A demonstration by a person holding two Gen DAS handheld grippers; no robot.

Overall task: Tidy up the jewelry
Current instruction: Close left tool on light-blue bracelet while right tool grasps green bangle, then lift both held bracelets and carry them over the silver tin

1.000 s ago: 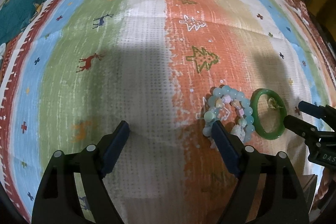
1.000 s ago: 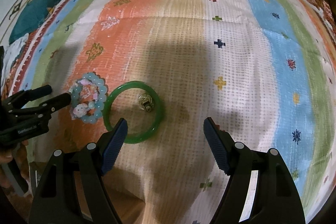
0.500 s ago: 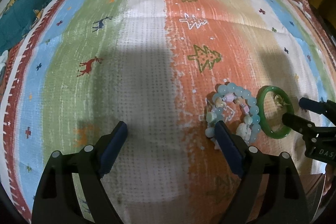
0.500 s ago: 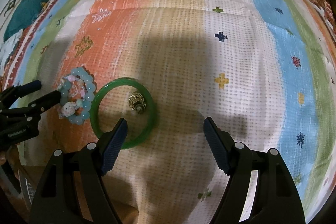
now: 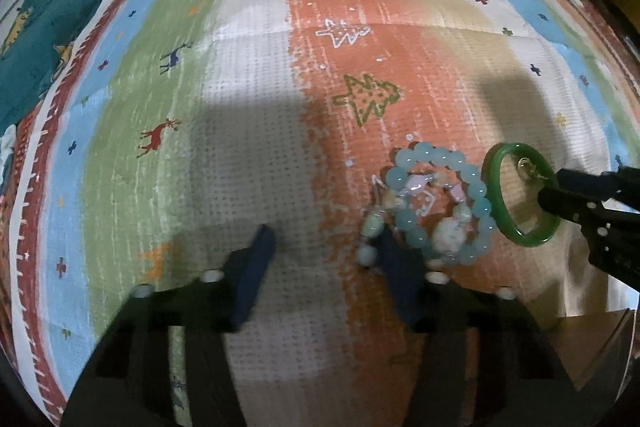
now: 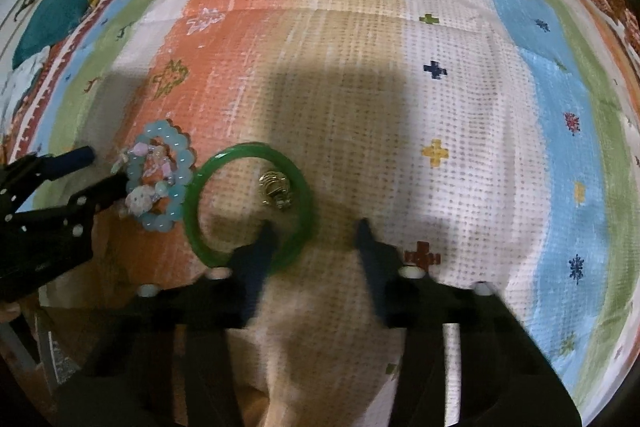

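Your left gripper (image 5: 324, 247) closes beside the beaded bracelet (image 5: 436, 203), nothing yet pinched; your right gripper (image 6: 312, 239) closes straddling the green bangle (image 6: 248, 207) rim (ring (image 6: 274, 189) inside), near edge, for lifting.

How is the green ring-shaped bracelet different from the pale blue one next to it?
The green bangle is one smooth, solid hoop; the beaded bracelet is a string of round pale blue beads with pink and white charms. The bangle's circle is wider, and a small gold trinket lies inside it; a second, smaller strand fills the beaded one. Both lie flat on the striped cloth, side by side.
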